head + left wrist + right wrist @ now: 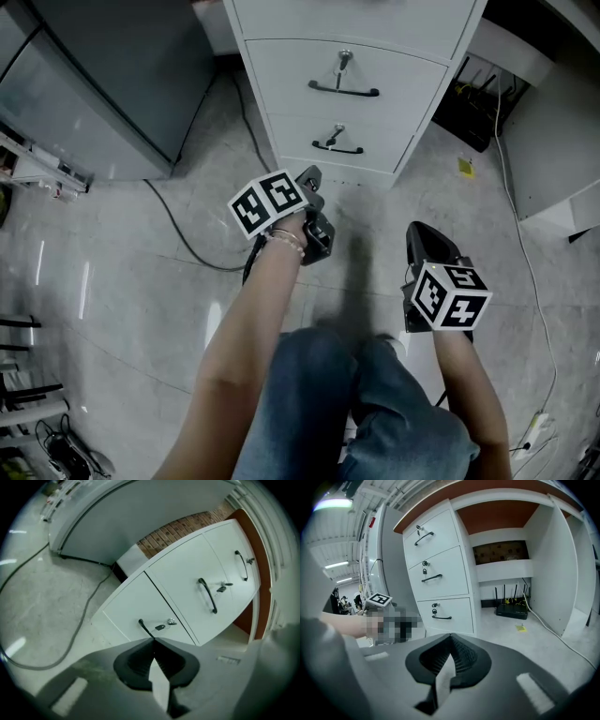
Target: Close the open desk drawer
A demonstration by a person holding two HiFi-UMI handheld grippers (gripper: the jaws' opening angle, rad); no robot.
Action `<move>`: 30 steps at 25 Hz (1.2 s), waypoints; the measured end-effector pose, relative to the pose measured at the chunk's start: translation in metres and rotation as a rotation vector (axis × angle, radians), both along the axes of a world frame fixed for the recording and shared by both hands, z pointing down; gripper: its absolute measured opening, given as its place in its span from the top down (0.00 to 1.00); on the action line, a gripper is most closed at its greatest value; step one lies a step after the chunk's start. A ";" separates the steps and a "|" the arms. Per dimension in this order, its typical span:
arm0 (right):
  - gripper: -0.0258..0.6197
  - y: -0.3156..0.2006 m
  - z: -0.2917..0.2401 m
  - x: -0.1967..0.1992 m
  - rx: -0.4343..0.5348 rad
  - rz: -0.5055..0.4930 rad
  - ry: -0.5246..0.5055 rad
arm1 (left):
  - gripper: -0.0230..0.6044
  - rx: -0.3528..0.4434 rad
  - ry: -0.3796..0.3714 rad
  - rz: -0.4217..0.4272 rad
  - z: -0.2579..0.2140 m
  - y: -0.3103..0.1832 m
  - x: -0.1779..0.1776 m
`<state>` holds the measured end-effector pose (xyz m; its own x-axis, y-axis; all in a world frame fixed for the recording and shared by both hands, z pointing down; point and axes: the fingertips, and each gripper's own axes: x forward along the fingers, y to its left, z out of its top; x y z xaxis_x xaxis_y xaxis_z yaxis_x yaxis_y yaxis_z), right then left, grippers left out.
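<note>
Head view, looking steeply down: a person crouches on a pale floor (122,272) facing a white drawer unit (356,56). All three drawer fronts sit flush and none stands open, so the closing looks already done. The left gripper (312,178) hangs near the bottom drawer (375,141), apart from its handle (337,147). The right gripper (419,232) sits further back, by the knee. In both gripper views the fingers (140,660) are clenched together on nothing, probably because pushing a drawer needs no grasp. The bottom drawer lies straight ahead, just above both sets of fingertips.
</note>
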<state>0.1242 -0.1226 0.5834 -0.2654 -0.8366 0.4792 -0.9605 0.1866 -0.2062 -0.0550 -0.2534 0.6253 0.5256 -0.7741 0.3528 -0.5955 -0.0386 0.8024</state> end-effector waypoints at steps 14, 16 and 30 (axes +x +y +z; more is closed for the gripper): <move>0.96 -0.001 -0.122 -0.020 0.162 -0.056 0.045 | 0.96 0.357 -0.399 0.211 -0.122 0.048 -0.009; 0.96 -0.002 -0.139 -0.021 0.180 -0.059 0.049 | 0.96 0.419 -0.461 0.231 -0.144 0.053 -0.008; 0.96 0.006 -0.259 -0.062 0.354 -0.136 0.142 | 0.96 0.688 -0.678 0.253 -0.246 0.071 -0.012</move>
